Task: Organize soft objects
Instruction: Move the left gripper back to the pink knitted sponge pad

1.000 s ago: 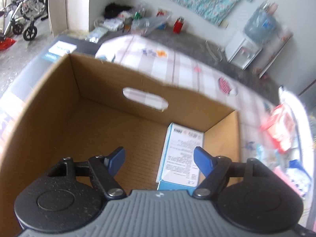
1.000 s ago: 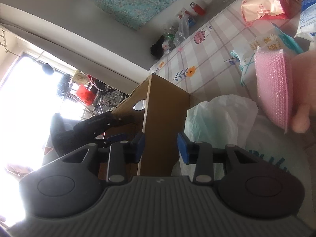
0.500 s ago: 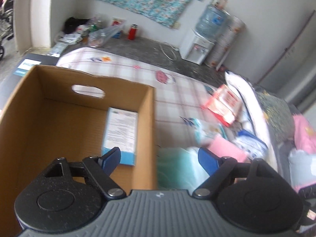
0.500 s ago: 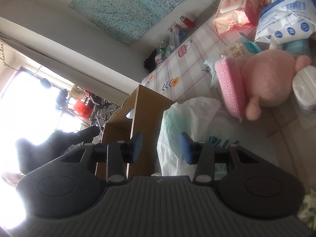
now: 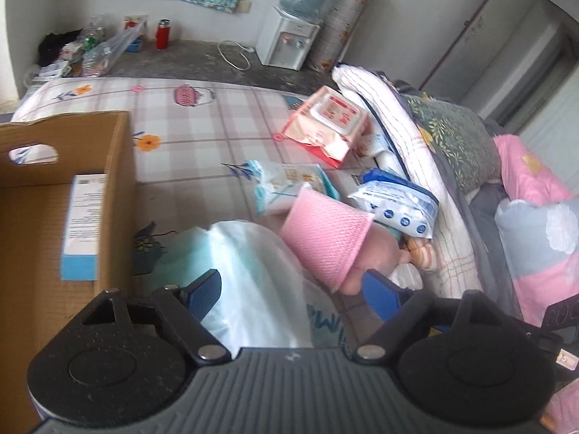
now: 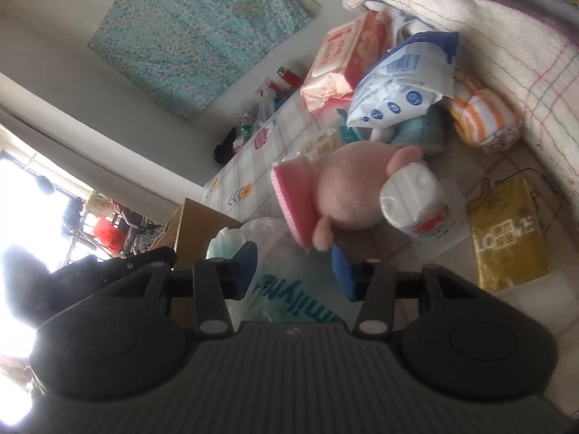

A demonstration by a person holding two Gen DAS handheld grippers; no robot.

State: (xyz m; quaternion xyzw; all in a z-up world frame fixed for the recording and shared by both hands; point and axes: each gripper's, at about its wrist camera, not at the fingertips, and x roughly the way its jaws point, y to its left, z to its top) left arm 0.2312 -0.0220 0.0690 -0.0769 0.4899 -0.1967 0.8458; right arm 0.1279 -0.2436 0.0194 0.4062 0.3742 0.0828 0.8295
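Note:
A cardboard box [image 5: 119, 195] with a blue-and-white carton [image 5: 83, 224] inside stands at the left on a checked bedsheet. To its right lies a white plastic bag [image 5: 253, 278] with pale green contents. My left gripper [image 5: 293, 294] hangs open just above that bag, nothing between its fingers. Beyond lie a pink sponge [image 5: 325, 235], a pink plush toy [image 6: 347, 191], a blue-white pack [image 5: 398, 206] and a pink wipes pack [image 5: 329, 123]. In the right wrist view my right gripper [image 6: 295, 269] is over the same bag [image 6: 286, 282], its jaws opening and holding nothing.
A white bottle [image 6: 416, 199], a yellow packet [image 6: 506, 231] and an orange-striped rolled cloth [image 6: 485, 119] lie near the plush. Folded quilts and pillows [image 5: 452, 144] line the right side. A water dispenser [image 5: 289, 39] and floor clutter stand beyond the bed.
My left gripper swung right from over the box's inside to over the white bag. My right gripper also swung right, bringing the plush and bottle into view, and its jaws widened.

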